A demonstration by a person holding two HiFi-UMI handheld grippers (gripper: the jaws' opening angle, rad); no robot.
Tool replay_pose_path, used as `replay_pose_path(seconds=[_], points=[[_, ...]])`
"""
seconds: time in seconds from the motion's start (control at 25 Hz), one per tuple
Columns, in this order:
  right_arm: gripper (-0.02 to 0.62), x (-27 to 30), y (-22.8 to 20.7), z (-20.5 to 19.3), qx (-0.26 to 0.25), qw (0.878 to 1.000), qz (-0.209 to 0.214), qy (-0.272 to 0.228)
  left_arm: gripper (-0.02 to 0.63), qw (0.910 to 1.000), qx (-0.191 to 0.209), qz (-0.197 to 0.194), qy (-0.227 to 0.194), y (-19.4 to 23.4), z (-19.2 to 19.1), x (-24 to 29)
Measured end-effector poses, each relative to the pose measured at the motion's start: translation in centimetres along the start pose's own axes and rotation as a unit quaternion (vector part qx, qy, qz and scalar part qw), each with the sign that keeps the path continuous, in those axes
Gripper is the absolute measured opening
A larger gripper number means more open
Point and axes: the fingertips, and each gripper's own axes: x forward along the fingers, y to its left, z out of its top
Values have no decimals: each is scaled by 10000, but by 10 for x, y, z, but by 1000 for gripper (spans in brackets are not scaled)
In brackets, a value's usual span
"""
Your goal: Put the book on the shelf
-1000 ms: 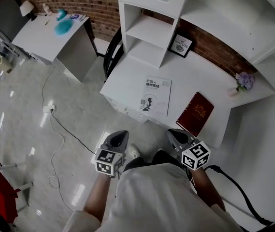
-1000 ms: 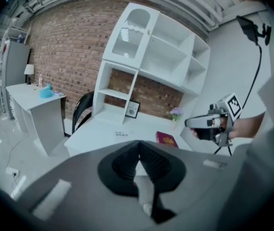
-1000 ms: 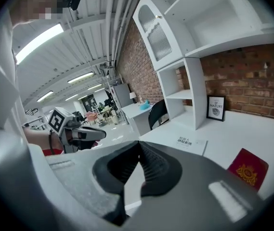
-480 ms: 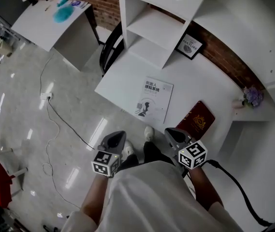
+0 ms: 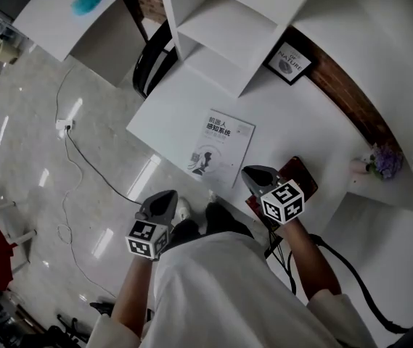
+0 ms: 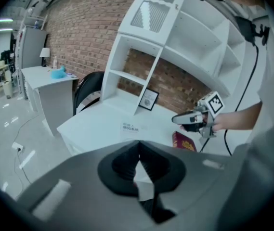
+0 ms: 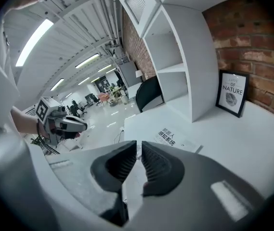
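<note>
**Approach to the grasp, listed from the operator outward.**

- **Left gripper** (image 5: 164, 199): it hangs over the floor, short of the table (image 5: 166, 114). Its fingers (image 6: 124, 163) are closed on each other and hold nothing.
- **Right gripper** (image 5: 255, 174): it is at the table's near edge, above the near end of the dark red book (image 5: 302, 175). Its fingers (image 7: 158, 163) stand a slit apart, having just been opening, with nothing between them.
- **Books:** the red book lies flat at the table's near right, close to the edge. The right gripper partly covers it in the head view. A white book (image 5: 221, 145) lies flat to its left, apart from it. The task does not say which book is meant, but the right gripper's position suggests the red one.
- **Beyond the books:** a framed print (image 5: 291, 58) stands against the brick wall. The white shelf (image 5: 224, 29) rises from the table's far left.

**Technique (a judgement).**

- A flat book offers no face to pinch from above, so the right fingers should first open wider than the cover is thick.
- They should then come in low and nearly level, one finger over and one under the near edge.
- If that edge does not overhang, the closed left gripper could press the cover and draw the book outward.
- Gripping at the spine side should keep the pages from fanning open.
- The carry to the shelf should pass clear of the print.
</note>
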Motion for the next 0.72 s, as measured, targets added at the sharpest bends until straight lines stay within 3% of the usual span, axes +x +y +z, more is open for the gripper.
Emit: replay_pose_path(seconds=[0.4,0.52,0.72], points=[[108,74,-115,-20,-355,9915,288,1217,8,9986,-200,254,425,4,-23,20],[174,101,-136,-24,-514,9835,514,1654,8,9980,-132,214,584,8,-32,27],[290,135,-170,-36,-539,9727,482,2207,8,9966,-155,166,793,23,-46,31]])
